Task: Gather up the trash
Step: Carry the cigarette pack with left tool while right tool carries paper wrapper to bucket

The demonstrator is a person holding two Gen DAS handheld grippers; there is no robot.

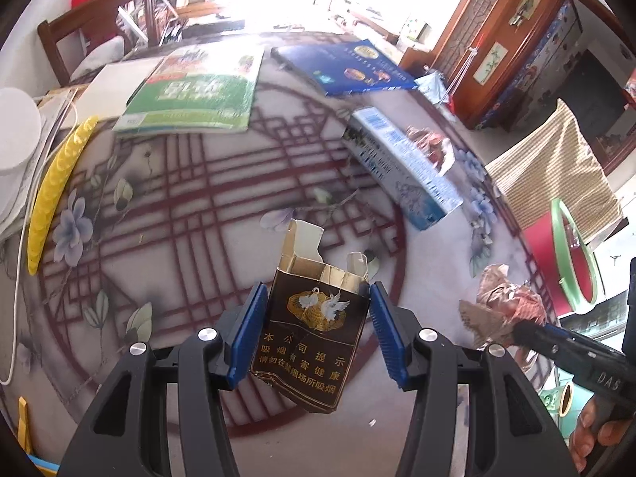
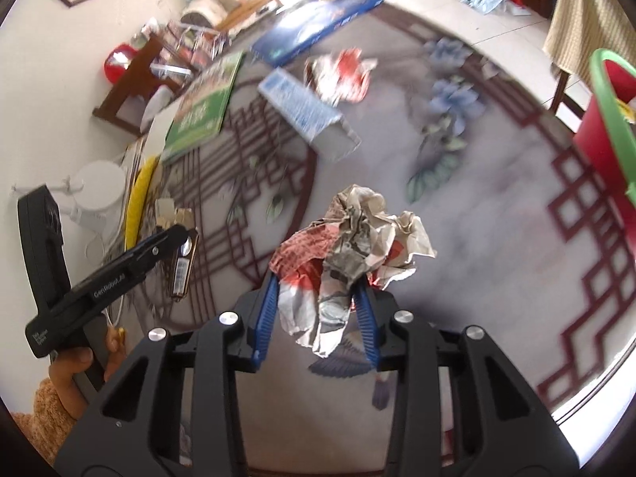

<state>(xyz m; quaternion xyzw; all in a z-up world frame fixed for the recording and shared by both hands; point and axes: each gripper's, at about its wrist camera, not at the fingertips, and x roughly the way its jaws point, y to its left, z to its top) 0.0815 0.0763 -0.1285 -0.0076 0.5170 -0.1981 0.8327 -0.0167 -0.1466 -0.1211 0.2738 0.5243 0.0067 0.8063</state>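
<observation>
My left gripper is shut on a torn dark cigarette pack with gold trim and two cranes, held upright above the patterned table. My right gripper is shut on a crumpled ball of printed paper, held above the table. That ball and the right gripper also show at the right of the left wrist view. A long blue-and-white carton and another crumpled wrapper lie on the table. A red bin with a green rim stands beyond the table's edge.
A green book and a blue book lie at the table's far side. A yellow curved strip and a white round object are at the left. A wooden chair and a cabinet stand beyond.
</observation>
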